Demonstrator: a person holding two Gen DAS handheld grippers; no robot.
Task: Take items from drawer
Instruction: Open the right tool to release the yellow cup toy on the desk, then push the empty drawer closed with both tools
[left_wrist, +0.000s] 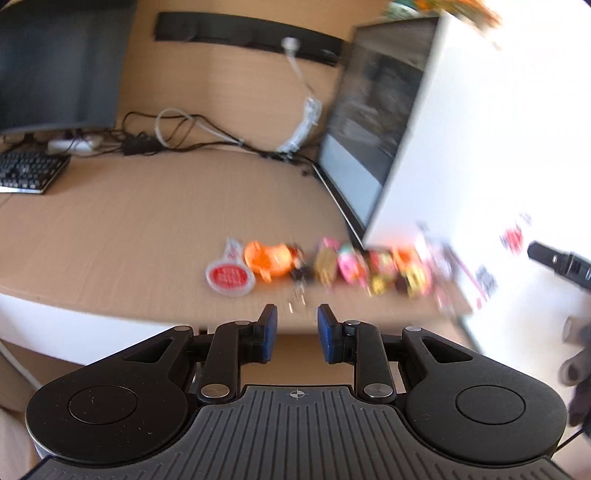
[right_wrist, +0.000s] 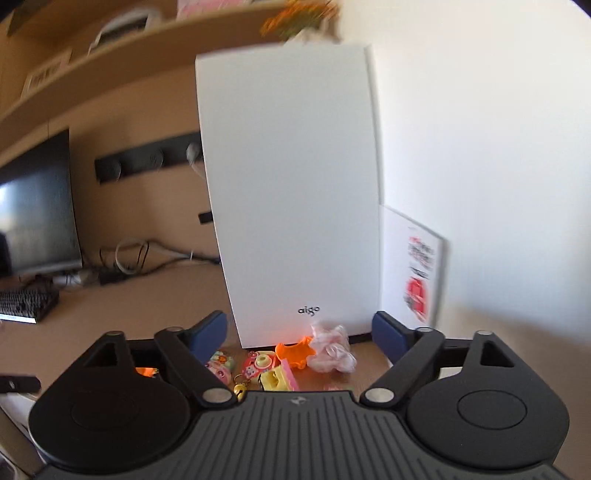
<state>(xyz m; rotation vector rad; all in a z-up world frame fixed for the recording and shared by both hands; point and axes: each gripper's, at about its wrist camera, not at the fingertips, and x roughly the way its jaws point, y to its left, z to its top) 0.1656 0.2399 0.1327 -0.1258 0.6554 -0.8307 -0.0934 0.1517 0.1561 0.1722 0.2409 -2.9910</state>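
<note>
Small colourful trinkets lie in a blurred row on the wooden desk (left_wrist: 129, 221). From the left they are a red round badge (left_wrist: 229, 277), an orange toy (left_wrist: 271, 263) and several pink and yellow pieces (left_wrist: 369, 271). My left gripper (left_wrist: 297, 314) hovers just short of them, its blue pads a narrow gap apart with nothing between. My right gripper (right_wrist: 299, 321) stands wide open above an orange star-shaped piece (right_wrist: 295, 353), a pink-white crumpled item (right_wrist: 332, 352), a yellow-pink block (right_wrist: 277, 378) and a keyring with a bell (right_wrist: 241, 388). It holds nothing. No drawer is in view.
A white computer case (right_wrist: 291, 192) stands right behind the trinkets, with a printed card (right_wrist: 419, 266) against the wall beside it. A monitor (left_wrist: 59, 62), a keyboard (left_wrist: 29, 171) and tangled cables (left_wrist: 177, 133) fill the desk's far left. A dark-gloved hand (left_wrist: 580, 369) shows at the right edge.
</note>
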